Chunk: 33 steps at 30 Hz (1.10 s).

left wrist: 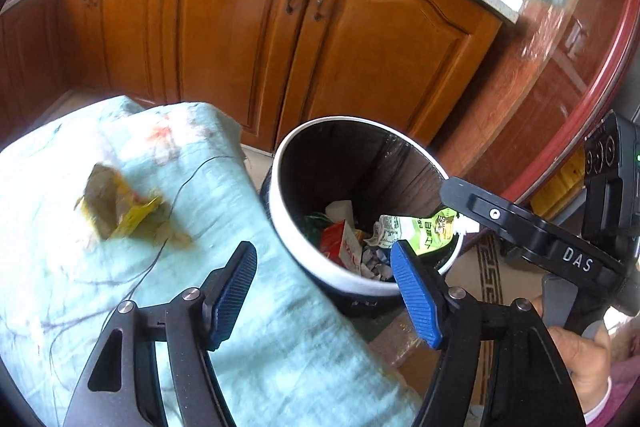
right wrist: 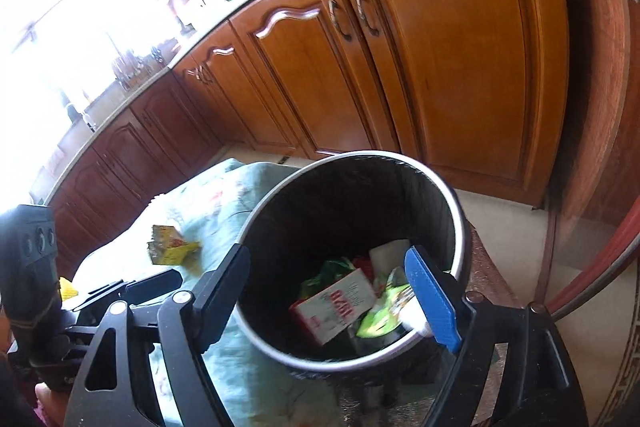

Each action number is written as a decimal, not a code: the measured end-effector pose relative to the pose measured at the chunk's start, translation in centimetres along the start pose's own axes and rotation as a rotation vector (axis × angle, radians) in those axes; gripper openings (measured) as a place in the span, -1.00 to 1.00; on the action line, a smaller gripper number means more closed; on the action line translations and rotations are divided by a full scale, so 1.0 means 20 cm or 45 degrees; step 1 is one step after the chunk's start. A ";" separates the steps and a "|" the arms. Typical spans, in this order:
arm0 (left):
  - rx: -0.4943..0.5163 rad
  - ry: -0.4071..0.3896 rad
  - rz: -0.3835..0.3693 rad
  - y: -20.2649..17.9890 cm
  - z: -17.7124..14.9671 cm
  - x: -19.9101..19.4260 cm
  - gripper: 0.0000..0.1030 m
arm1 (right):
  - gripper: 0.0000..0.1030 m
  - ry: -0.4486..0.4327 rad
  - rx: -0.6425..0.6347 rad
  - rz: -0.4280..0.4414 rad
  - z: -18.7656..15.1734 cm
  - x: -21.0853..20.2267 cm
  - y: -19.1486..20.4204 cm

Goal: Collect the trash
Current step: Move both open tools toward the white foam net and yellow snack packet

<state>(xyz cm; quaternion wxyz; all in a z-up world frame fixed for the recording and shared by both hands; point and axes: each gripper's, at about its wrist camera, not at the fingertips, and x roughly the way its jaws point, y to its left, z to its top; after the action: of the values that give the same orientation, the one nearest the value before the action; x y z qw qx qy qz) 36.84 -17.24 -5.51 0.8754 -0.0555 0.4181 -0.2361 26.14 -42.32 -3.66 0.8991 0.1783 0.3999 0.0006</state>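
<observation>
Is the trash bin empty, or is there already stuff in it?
Not empty. The trash bin has no lid, and wrappers, including a red-and-white carton, lie at its bottom, well below the rim.

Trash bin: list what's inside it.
Inside the trash bin: a red-and-white carton, a green wrapper and white paper. Anything beneath them is covered.
</observation>
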 end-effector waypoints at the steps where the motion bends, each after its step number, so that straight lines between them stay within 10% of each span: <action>1: -0.018 -0.006 0.000 0.02 -0.03 -0.03 0.35 | 0.64 -0.010 -0.004 0.008 -0.02 -0.02 0.02; 33: -0.380 -0.088 0.207 0.75 -0.40 -0.60 0.35 | 0.78 0.101 -0.161 0.207 -0.39 0.17 0.72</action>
<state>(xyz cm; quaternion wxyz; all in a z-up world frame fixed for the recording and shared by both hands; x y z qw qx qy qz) 29.82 2.26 -6.66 0.8875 -0.1590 0.4213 -0.0977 24.86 -25.93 -6.26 0.8889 0.1530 0.4186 0.1058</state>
